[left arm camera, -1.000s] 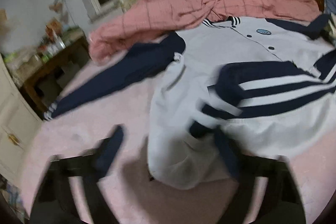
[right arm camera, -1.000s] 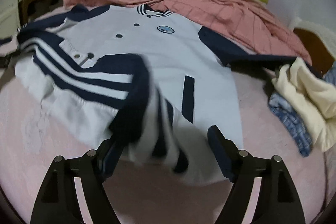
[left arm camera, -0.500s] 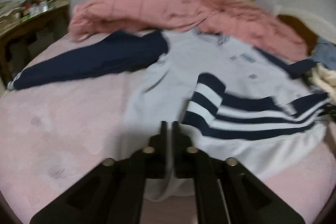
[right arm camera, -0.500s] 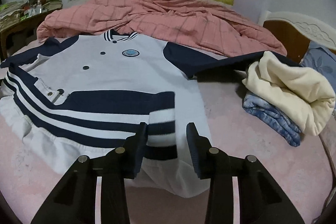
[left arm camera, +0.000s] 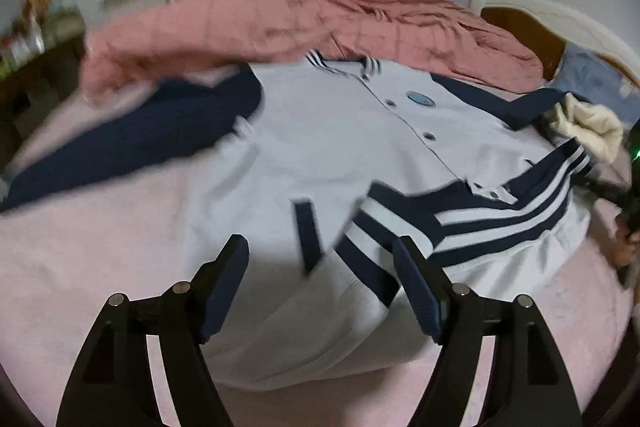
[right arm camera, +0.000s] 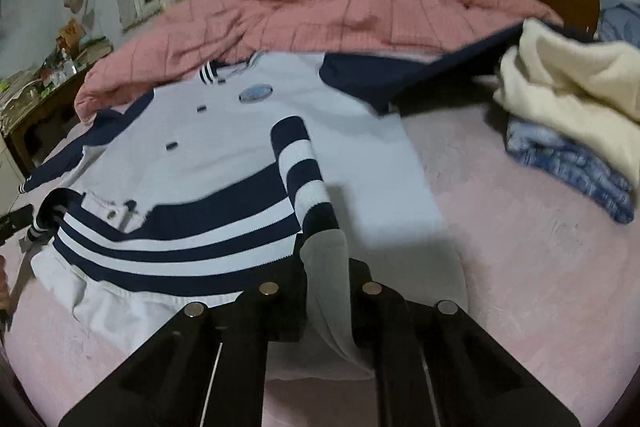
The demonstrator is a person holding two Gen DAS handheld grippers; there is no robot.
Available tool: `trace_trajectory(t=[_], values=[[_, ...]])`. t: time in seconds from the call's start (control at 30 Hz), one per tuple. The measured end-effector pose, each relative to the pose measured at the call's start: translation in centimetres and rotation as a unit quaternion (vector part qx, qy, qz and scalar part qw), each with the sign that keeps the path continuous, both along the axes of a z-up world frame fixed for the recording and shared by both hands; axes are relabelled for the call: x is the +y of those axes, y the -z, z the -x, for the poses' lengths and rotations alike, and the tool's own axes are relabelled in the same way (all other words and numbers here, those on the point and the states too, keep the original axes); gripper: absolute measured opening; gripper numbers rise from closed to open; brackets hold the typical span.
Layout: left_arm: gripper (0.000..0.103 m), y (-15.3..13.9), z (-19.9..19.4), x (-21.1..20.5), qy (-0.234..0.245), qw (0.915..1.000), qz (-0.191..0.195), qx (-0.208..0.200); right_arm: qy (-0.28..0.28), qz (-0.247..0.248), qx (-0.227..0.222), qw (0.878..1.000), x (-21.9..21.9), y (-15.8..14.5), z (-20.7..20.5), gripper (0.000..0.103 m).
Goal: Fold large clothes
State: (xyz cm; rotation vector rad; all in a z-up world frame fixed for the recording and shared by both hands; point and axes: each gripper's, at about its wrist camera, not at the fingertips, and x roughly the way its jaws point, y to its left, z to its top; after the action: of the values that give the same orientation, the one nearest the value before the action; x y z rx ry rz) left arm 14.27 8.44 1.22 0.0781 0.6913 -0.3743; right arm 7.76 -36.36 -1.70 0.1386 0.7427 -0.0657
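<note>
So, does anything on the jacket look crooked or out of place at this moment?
Yes. The jacket lies buttoned on the bed, but its striped hem is turned up unevenly over the front. One corner is pinched in the right gripper. The left gripper is open.

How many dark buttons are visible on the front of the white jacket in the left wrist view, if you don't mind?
3 dark buttons on the jacket: one near the collar, one mid-placket, one by the folded striped hem. Others may be hidden under the fold.

Dim indoor light; both fisheye views bend and darken at edges. Motion blur smears the rumpled pink checked quilt (left arm camera: 248,27).
</note>
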Motion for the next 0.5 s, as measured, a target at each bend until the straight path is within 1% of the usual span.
trace_trajectory(t=[0.03, 0.07, 0.1, 0.17, 0.2, 0.27, 0.3, 0.33, 0.37, 0.4, 0.43, 0.47, 0.5], values=[[0.084, -0.9, 0.8, 0.4, 0.006, 0.9997, 0.011, -0.021, 0.0, 0.007, -0.007, 1.0, 0.2, -0.3, 0.1, 0.01], [0.094, -1.5, 1.4, 0.9, 0.009, 0.9991, 0.021, -0.034, -0.001, 0.012, -0.015, 1.0, 0.5, -0.7, 0.1, 0.01], [0.096, -1.8, 1.8, 1.0, 0.009, 0.999, 0.022, -0.038, -0.001, 0.017, -0.019, 1.0, 0.7, -0.9, -0.1, 0.011], [0.096, -1.6, 1.9, 0.6, 0.017, 0.9994, 0.002, -0.031, 0.007, 0.025, -0.011, 1.0, 0.7, -0.9, -0.7, 0.013], [0.097, -1.1, 1.8, 0.3, 0.025, 0.9994, -0.008, -0.023, 0.012, 0.021, -0.002, 1.0, 0.6, -0.6, -1.2, 0.013], [0.097, 0.4, 1.4, -0.5, 0.047, 0.9985, -0.028, 0.004, 0.02, 0.022, 0.022, 0.999, 0.5, 0.2, -2.1, 0.025], [0.097, 1.4, 1.0, -1.2, 0.063, 0.9968, -0.041, 0.027, 0.027, 0.032, 0.033, 0.999, 0.4, 0.6, -2.4, 0.043], [0.097, 2.8, 0.4, -2.0, 0.078, 0.9933, -0.062, 0.059, 0.039, 0.044, 0.038, 0.998, 0.4, 0.9, -2.4, 0.058], [0.098, 4.2, 0.0, -2.7, 0.084, 0.989, -0.087, 0.085, 0.046, 0.049, 0.038, 0.997, 0.2, 0.9, -2.2, 0.063], [0.1, 5.5, -0.3, -3.4, 0.082, 0.9852, -0.114, 0.098, 0.054, 0.046, 0.033, 0.997, -0.2, 0.8, -2.0, 0.065], [0.1, 6.0, -0.4, -3.7, 0.073, 0.986, -0.121, 0.088, 0.053, 0.036, 0.026, 0.998, -0.5, 0.7, -1.7, 0.065], [0.094, 5.8, -0.7, -3.5, 0.058, 0.9891, -0.112, 0.077, 0.051, 0.028, 0.023, 0.998, -0.8, 0.6, -1.5, 0.065], [0.071, 5.3, -1.0, -3.0, 0.031, 0.9921, -0.102, 0.066, 0.049, 0.022, 0.02, 0.998, -1.1, 0.6, -1.2, 0.06]])
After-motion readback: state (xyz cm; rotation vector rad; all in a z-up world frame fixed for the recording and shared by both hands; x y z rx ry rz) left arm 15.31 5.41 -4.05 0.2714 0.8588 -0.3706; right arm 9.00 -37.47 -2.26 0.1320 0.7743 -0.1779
